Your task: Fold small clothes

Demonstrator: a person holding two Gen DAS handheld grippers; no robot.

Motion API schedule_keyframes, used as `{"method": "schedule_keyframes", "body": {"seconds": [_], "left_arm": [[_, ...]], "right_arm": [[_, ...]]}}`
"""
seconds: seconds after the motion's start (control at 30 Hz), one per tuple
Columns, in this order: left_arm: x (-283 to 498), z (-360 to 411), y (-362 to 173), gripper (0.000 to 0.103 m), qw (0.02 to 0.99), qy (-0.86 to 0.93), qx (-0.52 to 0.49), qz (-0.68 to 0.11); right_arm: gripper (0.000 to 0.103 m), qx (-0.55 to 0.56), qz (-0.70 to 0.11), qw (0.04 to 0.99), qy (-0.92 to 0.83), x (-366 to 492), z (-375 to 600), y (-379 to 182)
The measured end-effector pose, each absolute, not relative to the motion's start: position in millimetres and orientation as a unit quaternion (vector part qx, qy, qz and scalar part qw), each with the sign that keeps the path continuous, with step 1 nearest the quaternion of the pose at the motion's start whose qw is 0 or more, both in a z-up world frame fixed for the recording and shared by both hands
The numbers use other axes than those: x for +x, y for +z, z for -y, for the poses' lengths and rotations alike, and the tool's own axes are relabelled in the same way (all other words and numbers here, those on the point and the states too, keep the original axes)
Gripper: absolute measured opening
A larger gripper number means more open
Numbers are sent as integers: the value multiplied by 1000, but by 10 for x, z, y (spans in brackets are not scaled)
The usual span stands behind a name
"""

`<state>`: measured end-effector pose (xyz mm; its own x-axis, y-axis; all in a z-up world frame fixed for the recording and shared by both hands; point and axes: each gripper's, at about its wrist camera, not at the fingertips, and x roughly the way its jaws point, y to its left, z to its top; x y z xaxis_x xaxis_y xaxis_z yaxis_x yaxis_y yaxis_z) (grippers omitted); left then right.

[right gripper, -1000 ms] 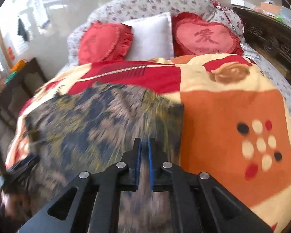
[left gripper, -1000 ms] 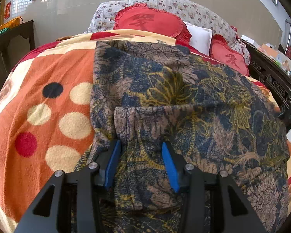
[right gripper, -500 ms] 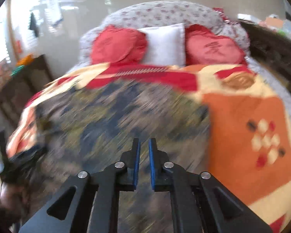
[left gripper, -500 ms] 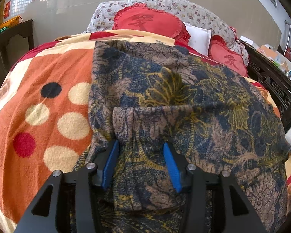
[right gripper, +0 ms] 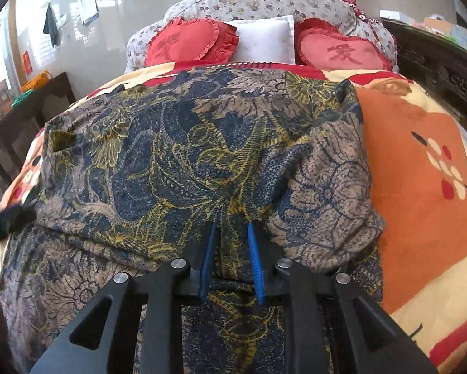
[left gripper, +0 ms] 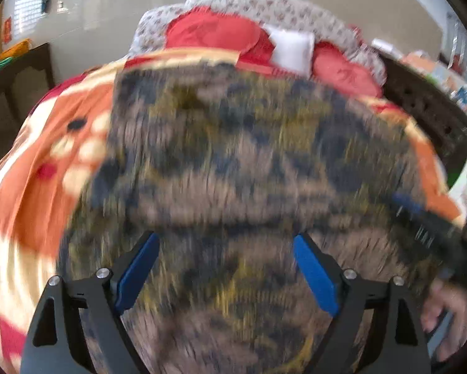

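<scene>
Jaws of the right gripper [right gripper: 230, 255] stand narrow at the near edge of the right wrist view, their blue pads flanking a raised pleat of the patterned garment [right gripper: 202, 162]; whether the pads actually press the cloth or only bracket it cannot be told. Jaws of the left gripper [left gripper: 225, 268] stand wide and grip nothing; the cloth [left gripper: 233, 171] appears to run between and under them, though the left wrist view is smeared by motion.

The garment, printed in navy, tan and yellow, lies spread on the blanket [right gripper: 420, 168] of the bed. From the right gripper it extends toward 12 o'clock, with more cloth falling away toward 9 o'clock. A doubled layer lies over a lower one, its folded edge running across from 9 to 3 o'clock just ahead of the pads. Its long axis cannot be fixed, since the near part passes out of view beneath the gripper.

The right gripper appears the nearer to a usable hold; the left, seen dimly at 9 o'clock [right gripper: 2, 221], is at the garment's left margin. The coming fold likely depends on carrying the near edge toward 12 o'clock.

Beyond the garment, at 12 o'clock, lie two red heart cushions [right gripper: 190, 43] with a white pillow [right gripper: 264, 40] between them, against a floral bolster [right gripper: 258, 3].
</scene>
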<state>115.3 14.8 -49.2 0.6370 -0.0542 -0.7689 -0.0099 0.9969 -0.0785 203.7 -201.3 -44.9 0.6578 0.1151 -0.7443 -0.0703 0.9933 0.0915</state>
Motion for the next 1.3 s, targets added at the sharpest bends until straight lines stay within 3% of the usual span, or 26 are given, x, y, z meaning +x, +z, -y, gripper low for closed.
{"method": "schedule_keyframes", "body": {"seconds": [0.1, 1.3], "left_arm": [[1102, -89, -702, 103, 897, 3, -22, -442], [1132, -3, -688, 103, 894, 8, -12, -449]], "right_arm": [[31, 23, -411, 910, 49, 2071, 2016, -432], [32, 24, -419, 906, 51, 2098, 2032, -443]]}}
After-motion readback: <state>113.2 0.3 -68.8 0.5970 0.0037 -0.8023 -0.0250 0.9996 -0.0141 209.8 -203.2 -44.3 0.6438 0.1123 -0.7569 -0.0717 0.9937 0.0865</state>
